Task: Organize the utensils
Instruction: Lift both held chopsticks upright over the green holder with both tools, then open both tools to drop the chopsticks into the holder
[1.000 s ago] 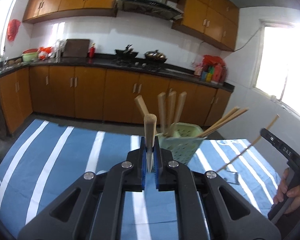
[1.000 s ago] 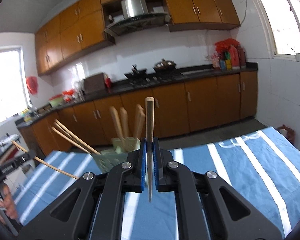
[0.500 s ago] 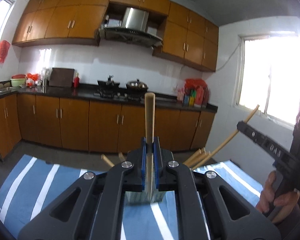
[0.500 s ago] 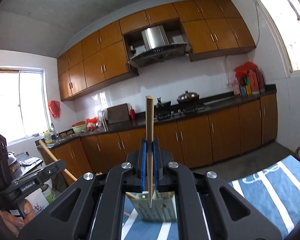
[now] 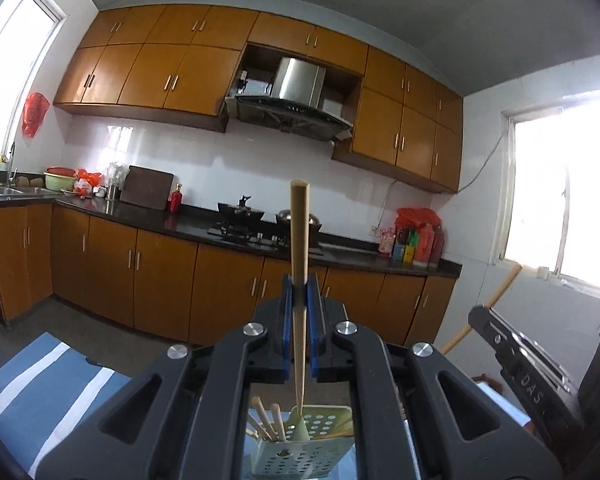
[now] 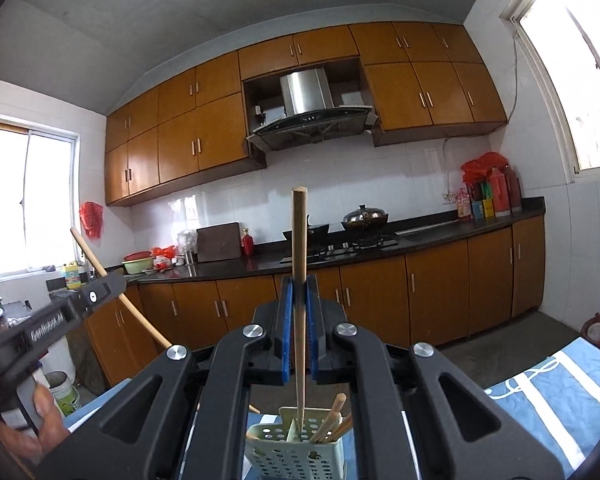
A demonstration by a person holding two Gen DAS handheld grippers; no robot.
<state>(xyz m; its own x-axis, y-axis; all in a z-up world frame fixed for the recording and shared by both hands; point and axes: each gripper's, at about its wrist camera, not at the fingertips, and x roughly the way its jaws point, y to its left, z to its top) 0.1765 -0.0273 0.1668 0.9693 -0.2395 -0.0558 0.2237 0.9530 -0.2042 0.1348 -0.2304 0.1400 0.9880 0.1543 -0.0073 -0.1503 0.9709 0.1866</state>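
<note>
My left gripper (image 5: 300, 292) is shut on a wooden chopstick (image 5: 299, 248) that stands upright, its thin tip just above the pale green perforated holder (image 5: 300, 452). Several wooden utensils lean inside that holder. My right gripper (image 6: 299, 292) is shut on another upright chopstick (image 6: 299, 248), whose tip hangs over the same holder (image 6: 296, 456). The right gripper (image 5: 500, 320) with its chopstick also shows at the right edge of the left wrist view. At the left of the right wrist view, the left gripper (image 6: 100, 292) appears too, held by a hand (image 6: 40, 420).
The holder stands on a table under a blue cloth with white stripes (image 6: 548, 392). Behind runs a kitchen counter (image 5: 180, 220) with a stove, pans and bottles, over wooden cabinets. A window (image 5: 568, 200) lies to the right.
Both grippers rose and tilted up to level, so the holder dropped to the bottom edge of each view. Each chopstick stays clamped, now hanging over the holder.
</note>
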